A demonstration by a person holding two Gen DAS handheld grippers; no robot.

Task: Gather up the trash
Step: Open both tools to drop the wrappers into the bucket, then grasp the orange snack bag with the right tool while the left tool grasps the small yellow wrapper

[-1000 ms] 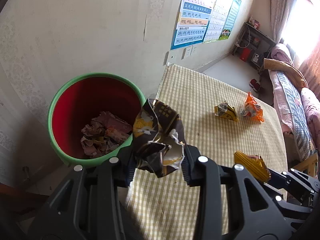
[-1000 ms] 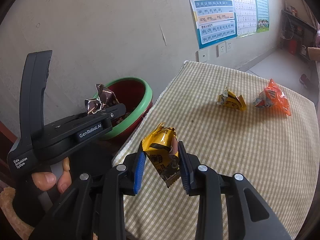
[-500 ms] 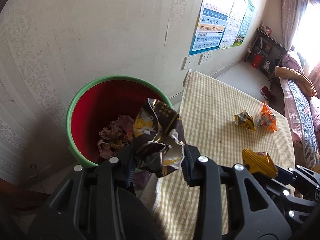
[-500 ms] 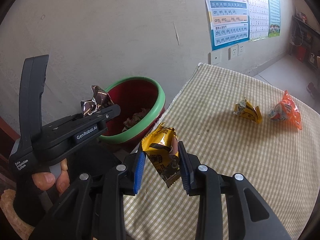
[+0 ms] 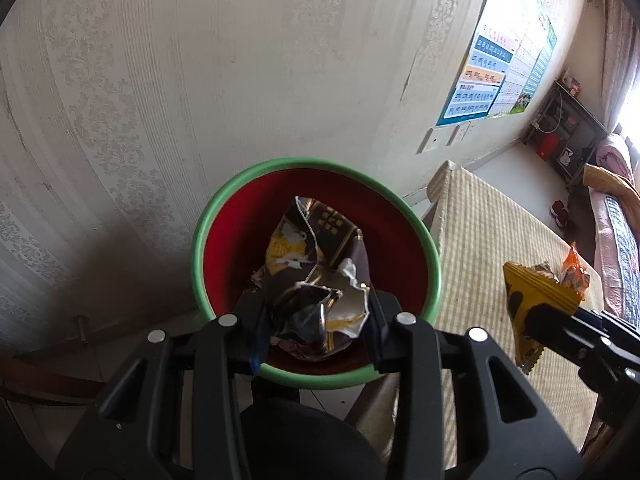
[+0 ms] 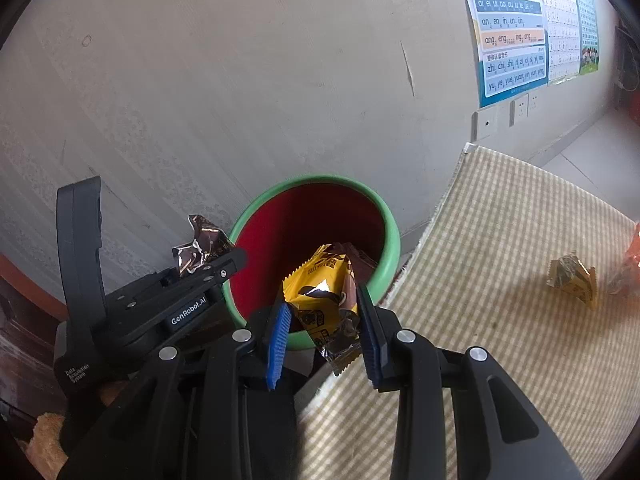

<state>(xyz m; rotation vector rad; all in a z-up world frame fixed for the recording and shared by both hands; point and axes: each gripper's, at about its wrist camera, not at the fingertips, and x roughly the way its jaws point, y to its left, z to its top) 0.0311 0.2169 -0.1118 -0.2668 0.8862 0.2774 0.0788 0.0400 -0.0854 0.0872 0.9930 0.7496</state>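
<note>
Far left in the right wrist view we see our left gripper (image 6: pixel 208 258) side-on, clamped on a crumpled dark wrapper (image 6: pixel 200 246) w/ silvery foil, sticking up above the fingertips just left of the bin (image 6: pixel 394 236). From the left wrist cam the same dark wrapper (image 5: pixel 316 276) sits pinched btwn both fingers (image 5: pixel 256 320), directly over the bin's (image 5: pixel 200 248) mouth; green rim, red inside, some crumpled trash visible under the wrapper. Bin stands on the floor against the patterned wall, just beside the table edge.

Centre: our right gripper (image 6: pixel 324 320) holds a yellow wrapper (image 6: pixel 324 300), blue pads (image 6: pixel 278 332) closed narrow on it, poised over the near rim of the bin. In the left wrist cam that yellow wrapper (image 5: pixel 532 304) shows at right, over the checked tablecloth (image 5: pixel 492 232).

Right: on the tablecloth (image 6: pixel 500 280) lie a small gold wrapper (image 6: pixel 574 280) and, just beside it at frame edge, an orange wrapper (image 6: pixel 628 268), partly cut off. Both well apart from the bin. Wall charts (image 6: pixel 516 28) hang above the table's far end.
</note>
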